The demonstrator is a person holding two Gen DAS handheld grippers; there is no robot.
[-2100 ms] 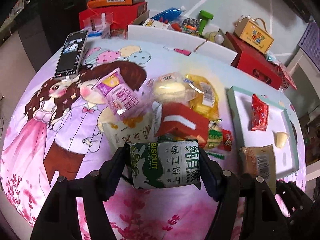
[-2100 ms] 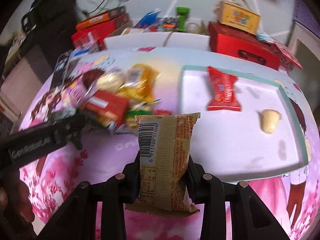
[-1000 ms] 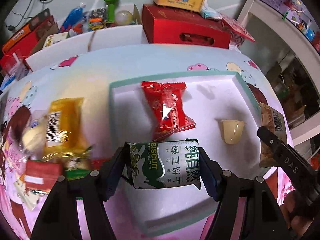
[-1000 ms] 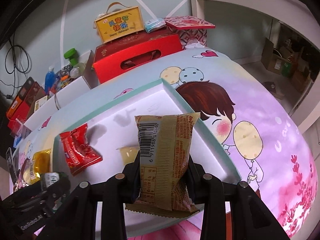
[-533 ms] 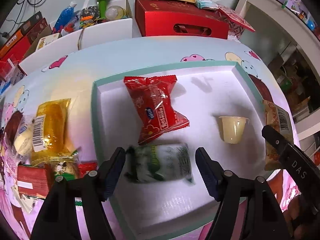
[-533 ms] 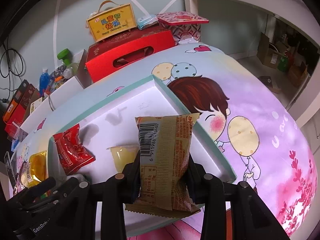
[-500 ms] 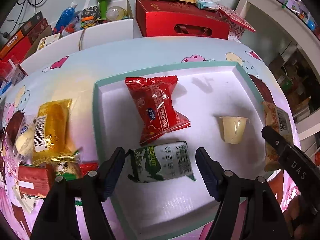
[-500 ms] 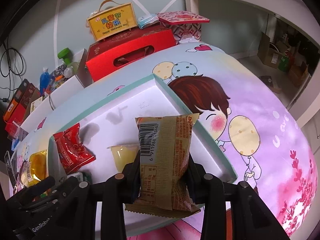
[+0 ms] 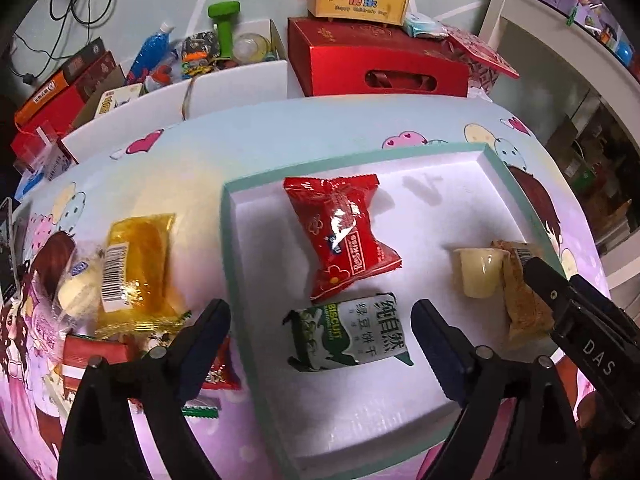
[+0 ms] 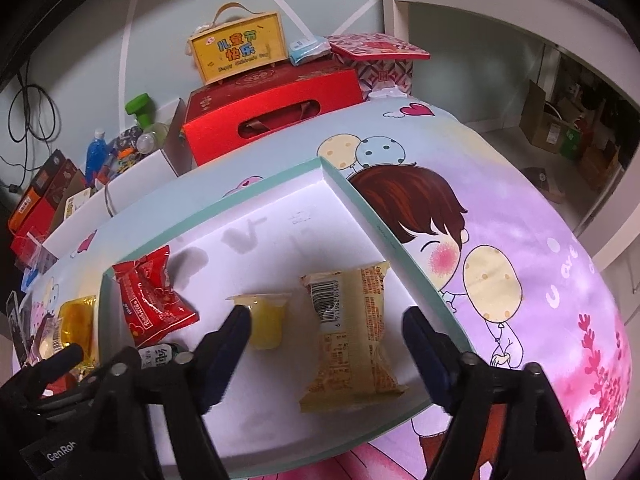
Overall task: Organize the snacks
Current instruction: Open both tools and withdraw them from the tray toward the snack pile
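The red snack packet is glossy plastic film, crinkled and catching highlights. The green biscuit packet is smoother film with a softer sheen. The tan wrapper looks like matt printed film. The jelly cup is translucent, smooth plastic. The tray is matt white inside with a teal rim, like card or foam. The counter is covered in smooth printed cloth. Both grippers are matt black plastic with metal screws.

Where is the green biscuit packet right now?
In the left wrist view, the green biscuit packet lies in the tray, just below the red snack packet.
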